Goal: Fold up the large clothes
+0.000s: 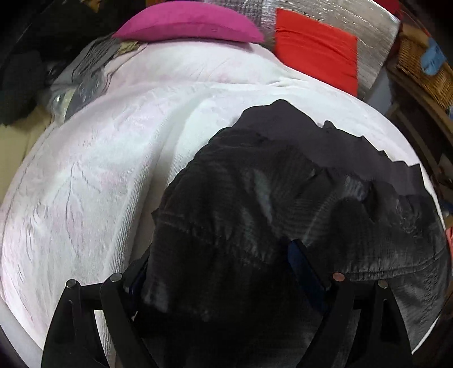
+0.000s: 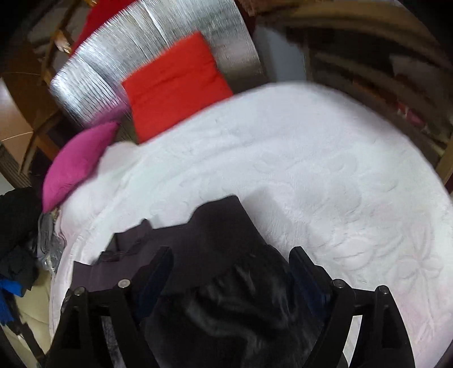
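A large black garment (image 1: 283,192) with a dark grey-purple part (image 1: 325,141) lies rumpled on the white bedspread (image 1: 113,169). My left gripper (image 1: 218,254) hangs low over its near end with the jaws wide apart. Black cloth bunches between them and hides part of the left finger (image 1: 136,271). In the right wrist view the same garment (image 2: 220,235) reaches from the bottom of the picture onto the bedspread (image 2: 325,175). My right gripper (image 2: 229,254) stands open above it, shiny black cloth lying loose between its fingers (image 2: 303,266).
A magenta pillow (image 1: 189,22) and a red cushion (image 1: 314,48) lean on a silver foil mat (image 2: 127,65) at the head of the bed. Dark clothes (image 2: 17,226) are piled at its left side. A wicker basket (image 1: 424,70) and wooden shelves (image 2: 382,70) stand to the right.
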